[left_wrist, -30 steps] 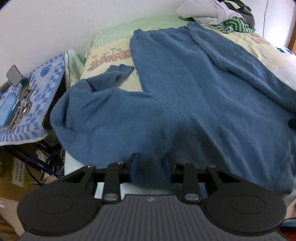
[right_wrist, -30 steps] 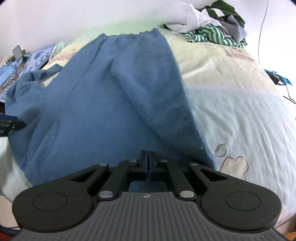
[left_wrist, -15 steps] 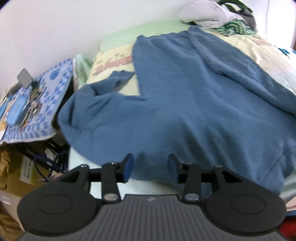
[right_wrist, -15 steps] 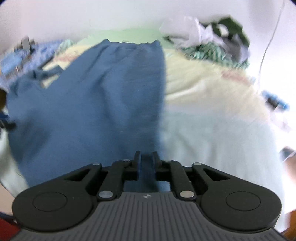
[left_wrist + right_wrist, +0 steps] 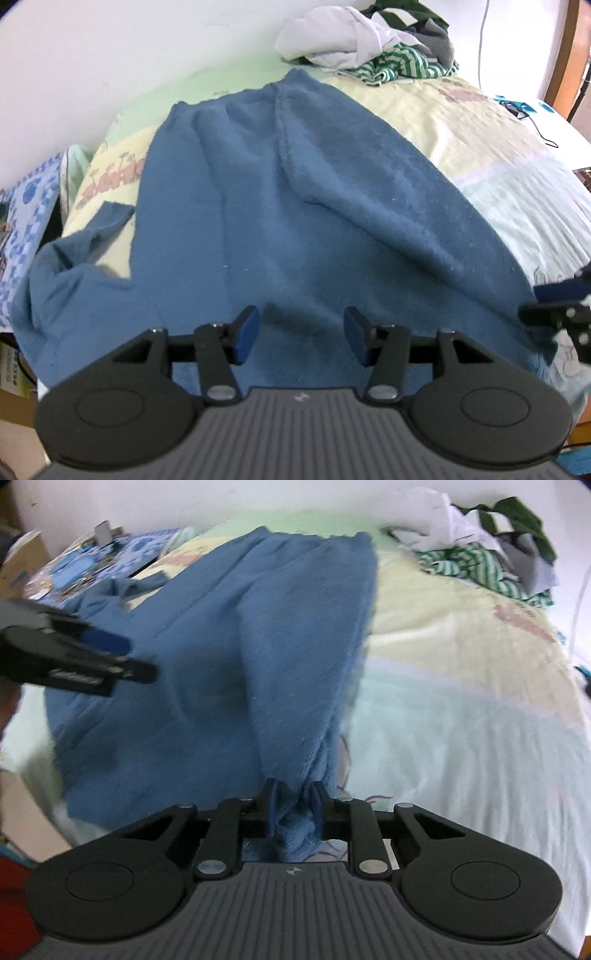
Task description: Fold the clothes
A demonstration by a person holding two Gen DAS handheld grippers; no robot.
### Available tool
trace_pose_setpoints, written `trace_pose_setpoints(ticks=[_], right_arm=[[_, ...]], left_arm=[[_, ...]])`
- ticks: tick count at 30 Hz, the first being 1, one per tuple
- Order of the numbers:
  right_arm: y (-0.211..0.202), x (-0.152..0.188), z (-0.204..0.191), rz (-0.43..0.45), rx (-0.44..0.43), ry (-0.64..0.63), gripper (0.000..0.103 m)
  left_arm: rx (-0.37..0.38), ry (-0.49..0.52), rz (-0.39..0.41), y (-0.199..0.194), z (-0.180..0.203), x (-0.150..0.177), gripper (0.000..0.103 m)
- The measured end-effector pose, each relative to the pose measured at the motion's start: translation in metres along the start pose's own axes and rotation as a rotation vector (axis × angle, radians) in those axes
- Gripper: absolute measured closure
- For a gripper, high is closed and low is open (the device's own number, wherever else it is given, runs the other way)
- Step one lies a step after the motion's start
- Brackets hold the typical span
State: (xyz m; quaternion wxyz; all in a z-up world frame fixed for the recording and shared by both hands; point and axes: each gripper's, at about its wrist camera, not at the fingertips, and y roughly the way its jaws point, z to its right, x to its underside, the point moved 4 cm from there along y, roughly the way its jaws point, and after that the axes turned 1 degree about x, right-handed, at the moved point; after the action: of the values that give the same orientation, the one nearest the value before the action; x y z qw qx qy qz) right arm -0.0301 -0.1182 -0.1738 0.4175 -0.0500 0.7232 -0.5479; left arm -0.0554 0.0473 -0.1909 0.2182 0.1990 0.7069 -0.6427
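Blue-padded fingers of the right gripper [image 5: 293,805] pinch a bunched near edge of the blue garment [image 5: 229,657]. The left gripper [image 5: 301,334] hovers with its fingers wide apart, empty, above the garment spread ahead across the bed [image 5: 517,155].

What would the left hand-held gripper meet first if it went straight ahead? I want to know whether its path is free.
Probably the blue garment. The left hand-held gripper is open, with blue cloth filling the view between and beyond its fingers. Depth is unclear, but nothing else lies nearer.
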Motion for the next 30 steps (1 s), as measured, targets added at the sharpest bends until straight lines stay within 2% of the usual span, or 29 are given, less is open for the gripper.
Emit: trace_pose_setpoints(ticks=[2, 4, 6, 11, 16, 19, 23, 26, 30], right_arm=[[-0.003, -0.002, -0.001, 0.003, -0.019, -0.011, 0.091], [-0.004, -0.003, 0.000, -0.005, -0.059, -0.001, 0.091], [0.002, 0.000, 0.001, -0.027, -0.062, -0.021, 0.091], [-0.003, -0.011, 0.007, -0.061, -0.095, -0.077, 0.079], [-0.019, -0.047, 0.017, 0.069, -0.020, -0.136, 0.077], [0.004, -0.061, 0.010, 0.086, -0.045, -0.144, 0.077], [0.050, -0.075, -0.005, 0.053, -0.043, -0.176, 0.077], [0.066, -0.082, -0.005, 0.000, -0.008, -0.216, 0.078], [0.063, -0.116, -0.017, 0.000, -0.028, -0.230, 0.076]], left_arm=[[-0.018, 0.008, -0.006, 0.003, 0.004, -0.002, 0.047], [-0.034, 0.011, -0.010, 0.005, 0.005, -0.003, 0.043], [-0.048, 0.004, -0.016, 0.007, 0.006, -0.004, 0.042], [-0.098, -0.018, -0.029, 0.007, -0.002, 0.000, 0.041], [-0.150, -0.081, -0.060, 0.002, -0.020, 0.015, 0.040], [-0.162, -0.132, -0.076, -0.004, -0.029, 0.026, 0.039], [-0.193, -0.163, -0.082, -0.014, -0.037, 0.044, 0.039], [-0.169, -0.185, -0.079, -0.022, -0.043, 0.059, 0.040], [-0.122, -0.154, -0.064, -0.030, -0.044, 0.068, 0.040]])
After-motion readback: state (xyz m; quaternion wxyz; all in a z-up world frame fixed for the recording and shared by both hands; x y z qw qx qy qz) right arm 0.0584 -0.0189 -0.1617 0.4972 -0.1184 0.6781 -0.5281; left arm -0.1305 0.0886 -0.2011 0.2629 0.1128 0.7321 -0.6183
